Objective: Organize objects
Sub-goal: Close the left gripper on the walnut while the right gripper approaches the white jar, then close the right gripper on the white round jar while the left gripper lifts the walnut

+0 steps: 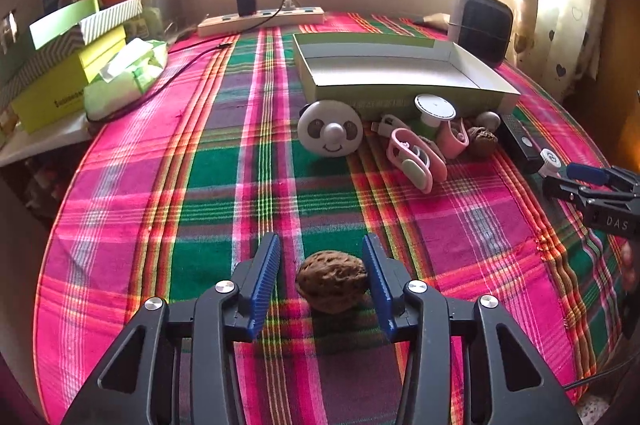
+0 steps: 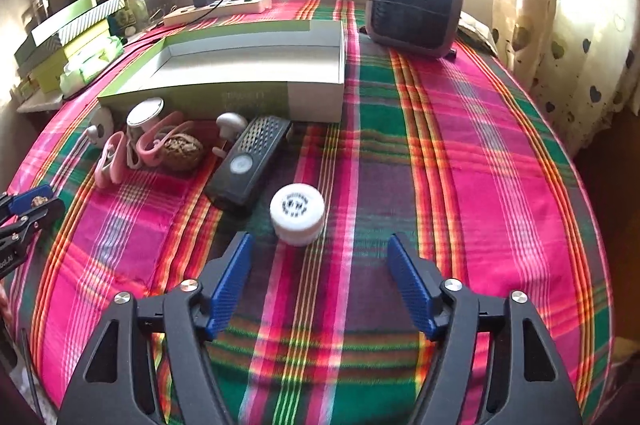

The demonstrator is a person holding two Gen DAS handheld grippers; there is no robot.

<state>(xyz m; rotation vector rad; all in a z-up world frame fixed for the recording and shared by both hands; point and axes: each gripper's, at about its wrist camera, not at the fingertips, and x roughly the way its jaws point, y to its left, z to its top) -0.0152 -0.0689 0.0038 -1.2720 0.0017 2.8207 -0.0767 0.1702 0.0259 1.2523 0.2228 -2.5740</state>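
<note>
Wrinkled brown walnut (image 1: 332, 281) between parted left gripper (image 1: 322, 279), right gripper (image 2: 320, 283) open, empty

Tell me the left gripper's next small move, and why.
Probably close the left gripper on the walnut: the nut sits on the cloth between its blue pads, one pad near touching and the other with a gap, and the open box waits beyond.

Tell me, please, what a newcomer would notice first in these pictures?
The loud pink and green plaid cloth covering the whole table. Then a walnut between the left gripper's blue fingers, and a white panda-faced gadget before the open, empty box at the back.
</note>
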